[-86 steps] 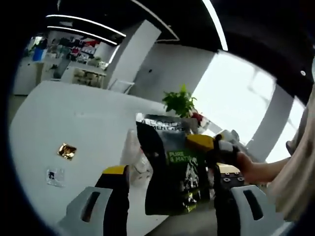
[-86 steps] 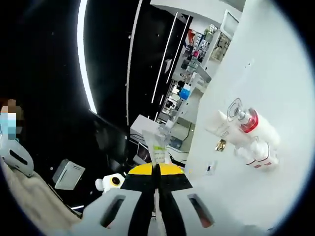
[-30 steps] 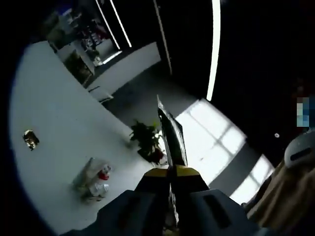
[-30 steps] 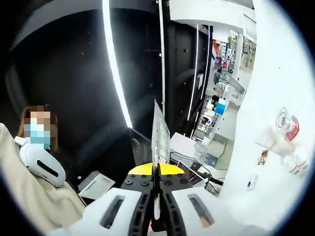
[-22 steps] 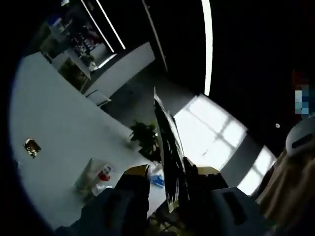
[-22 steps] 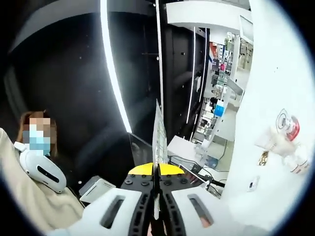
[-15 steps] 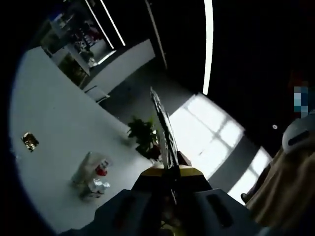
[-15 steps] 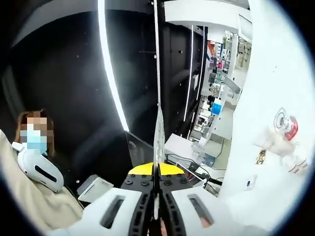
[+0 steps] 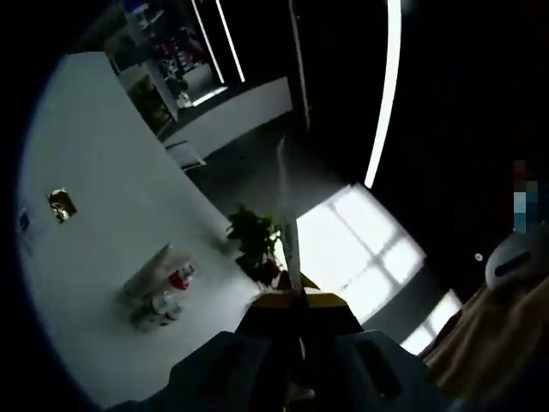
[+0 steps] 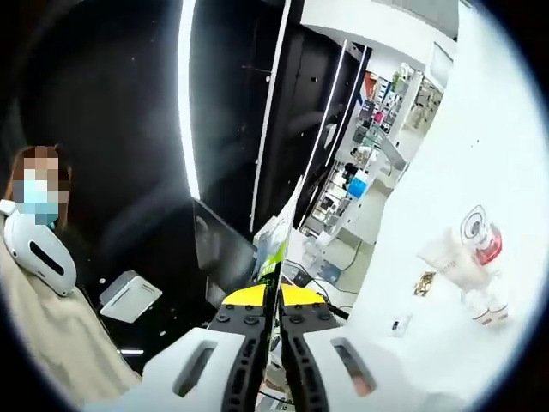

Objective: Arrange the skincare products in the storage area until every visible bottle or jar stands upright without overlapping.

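My left gripper (image 9: 299,296) is shut on a thin dark sachet (image 9: 292,245), seen edge-on and held in the air. My right gripper (image 10: 276,293) is likewise shut on a flat sachet (image 10: 276,236) with green print, also edge-on. Far off on the white table (image 9: 77,154) lies a cluster of skincare products (image 9: 159,287): a pale tube, a red-capped bottle and small white bottles, lying close together. The same cluster of products (image 10: 467,262) appears at the right of the right gripper view, apart from both grippers.
A small gold packet (image 9: 60,203) and a small clear sachet (image 10: 396,326) lie on the table near the cluster. A potted plant (image 9: 253,240) stands at the table's far edge. A person in a pale top (image 10: 51,343) is close on the left.
2.9 s ago my left gripper stood open around the sachet; it shut on it, opened briefly 0.7 s ago, and is shut again. Both views have tilted slightly. The table products lie unmoved.
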